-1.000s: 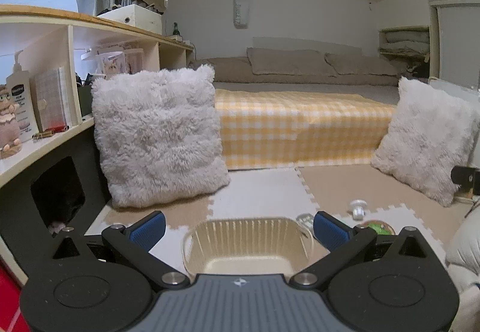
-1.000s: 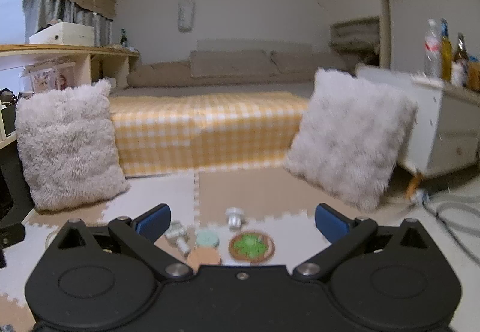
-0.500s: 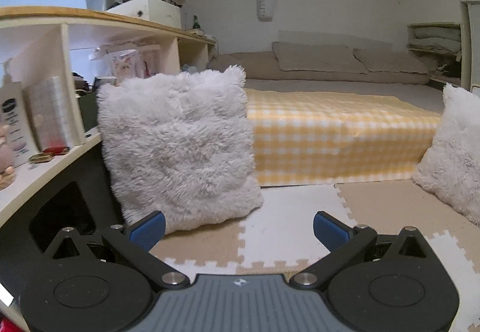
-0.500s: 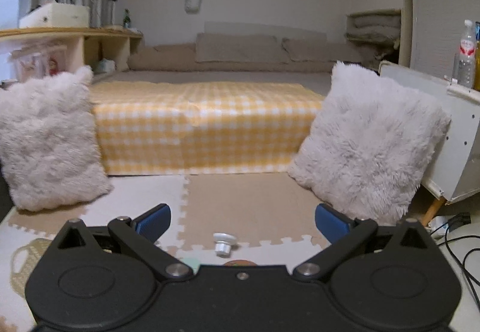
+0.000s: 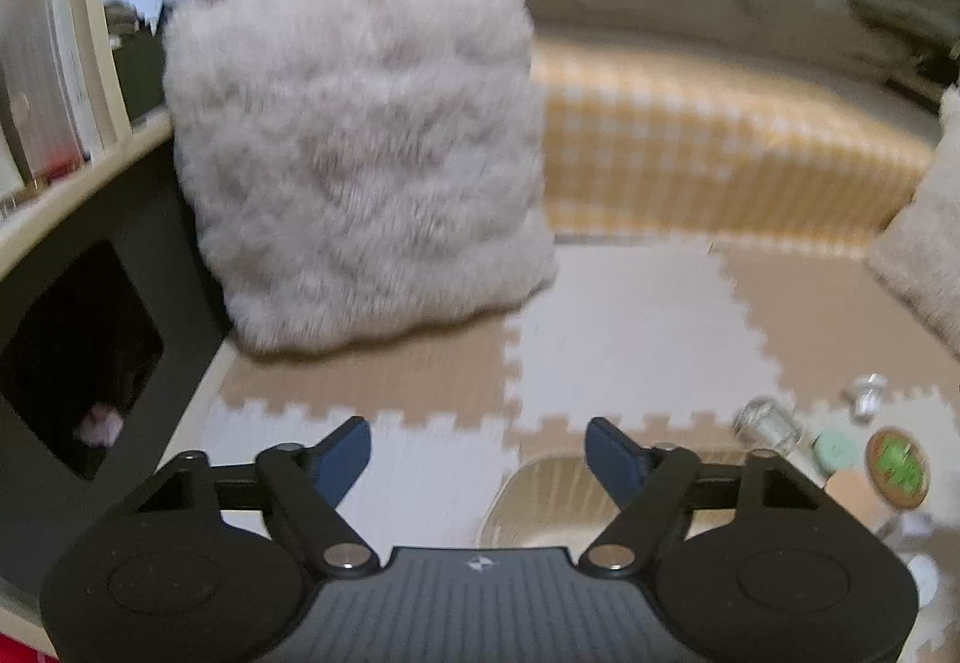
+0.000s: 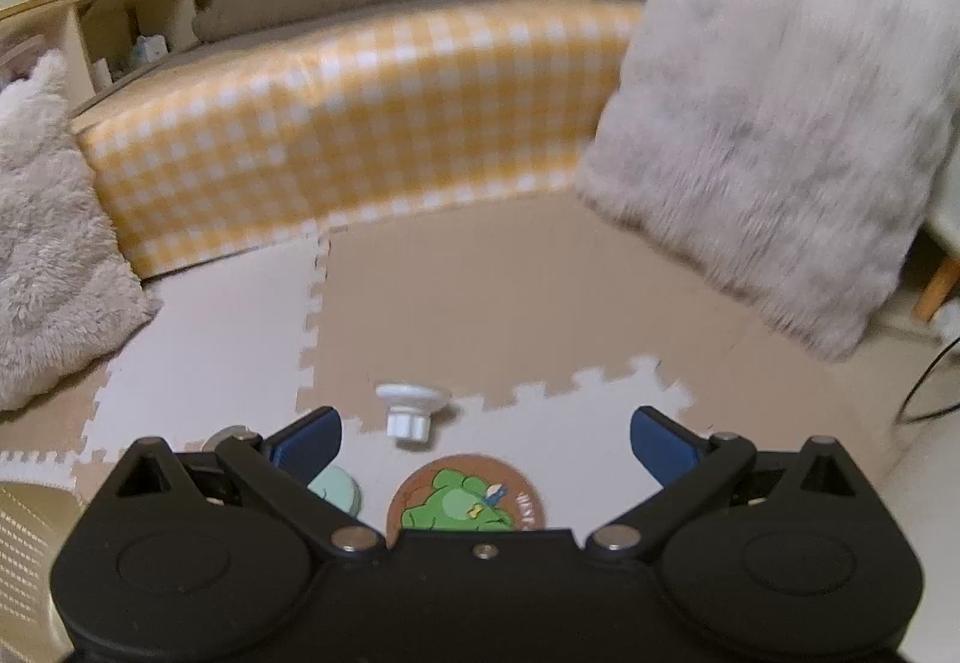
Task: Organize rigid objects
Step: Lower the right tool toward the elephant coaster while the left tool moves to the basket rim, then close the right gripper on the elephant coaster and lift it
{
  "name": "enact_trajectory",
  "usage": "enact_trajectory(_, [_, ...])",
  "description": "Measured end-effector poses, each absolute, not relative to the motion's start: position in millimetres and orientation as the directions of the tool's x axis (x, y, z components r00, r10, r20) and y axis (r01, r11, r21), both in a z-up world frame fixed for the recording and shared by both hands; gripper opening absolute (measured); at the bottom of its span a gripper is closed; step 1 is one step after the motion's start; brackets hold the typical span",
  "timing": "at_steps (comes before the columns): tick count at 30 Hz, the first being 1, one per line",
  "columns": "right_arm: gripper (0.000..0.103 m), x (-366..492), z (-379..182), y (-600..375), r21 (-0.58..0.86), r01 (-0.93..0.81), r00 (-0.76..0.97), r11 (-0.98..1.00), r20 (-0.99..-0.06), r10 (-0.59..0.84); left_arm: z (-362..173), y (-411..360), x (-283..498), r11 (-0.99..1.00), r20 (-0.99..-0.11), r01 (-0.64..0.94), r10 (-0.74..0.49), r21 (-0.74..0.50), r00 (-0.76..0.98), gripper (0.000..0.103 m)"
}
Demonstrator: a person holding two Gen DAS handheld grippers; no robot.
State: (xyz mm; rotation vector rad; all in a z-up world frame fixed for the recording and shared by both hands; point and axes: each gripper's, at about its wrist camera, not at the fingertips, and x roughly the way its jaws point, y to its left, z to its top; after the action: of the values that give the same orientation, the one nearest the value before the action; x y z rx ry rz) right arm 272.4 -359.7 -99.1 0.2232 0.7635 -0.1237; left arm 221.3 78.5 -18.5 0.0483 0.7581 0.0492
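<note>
**A:** Tray (image 5: 540,507), gold ribbed foil one, sat on the foam puzzle mat (image 5: 636,327), right under the left gripper (image 5: 478,450). Also clipped at the lower-left edge of the right wrist view.

**B:** Surroundings, big stuff first?

**A:** Bed with a yellow-checked cover (image 6: 372,123) ran across the back. Fluffy white pillow (image 5: 360,147) leaned by the shelf unit on the left, second fluffy pillow (image 6: 774,123) stood on the right. Both views were motion-blurred.

**B:** Small items?

**A:** All were clustered on the mat, right of the tray. Round frog coaster (image 6: 468,495), brown rim, lay just in front of the right gripper (image 6: 486,435). Mint-green disc (image 6: 336,489) lay just left of the coaster, partly behind the gripper's left finger. White knob-like piece (image 6: 413,411) stood upside down beyond the coaster. Clear glass-like piece (image 5: 768,423) lay between tray and disc; type unclear.

**B:** Grippers?

**A:** Left jaws were closing, nothing between the blue pads, tray's far rim just below them. Right jaws were spread wide, empty, with the knob and coaster framed in the gap, no contact.
</note>
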Motion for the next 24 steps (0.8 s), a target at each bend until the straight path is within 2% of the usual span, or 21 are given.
enact_trajectory(2, [0.103, 281.5, -111.9, -357.7, 0.141, 0.183, 0.693, 0.973, -0.721, -0.026, -26.7, 81.7, 224.4, 0.998, -0.713, -0.027, 0.064, 0.063, 0.698, 0.063])
enact_trajectory(4, [0.103, 290.4, -125.3, -355.0, 0.115, 0.158, 0.657, 0.981, -0.753, -0.017, -36.5, 86.1, 228.3, 0.998, -0.753, -0.028, 0.055, 0.049, 0.656, 0.056])
enact_trajectory(8, [0.103, 303.6, -149.5, -349.8, 0.084, 0.101, 0.582, 0.991, -0.813, 0.009, -50.3, 93.1, 235.3, 1.0, -0.805, -0.008, -0.004, -0.011, 0.593, 0.032])
enact_trajectory(10, [0.103, 309.1, -159.7, -348.3, 0.087, 0.09, 0.558, 0.992, -0.83, 0.022, -55.7, 93.5, 238.2, 1.0, -0.821, -0.003, -0.015, -0.02, 0.57, 0.023])
enact_trajectory(17, [0.103, 323.7, -184.9, -336.7, 0.065, 0.066, 0.496, 0.996, -0.868, 0.024, -71.2, 92.4, 245.6, 1.0, -0.859, 0.005, -0.024, -0.025, 0.511, 0.014])
enact_trajectory(24, [0.103, 332.2, -200.2, -330.7, 0.019, 0.052, 0.456, 0.998, -0.89, -0.006, -79.5, 92.0, 251.6, 1.0, -0.882, 0.008, -0.022, -0.021, 0.471, 0.014])
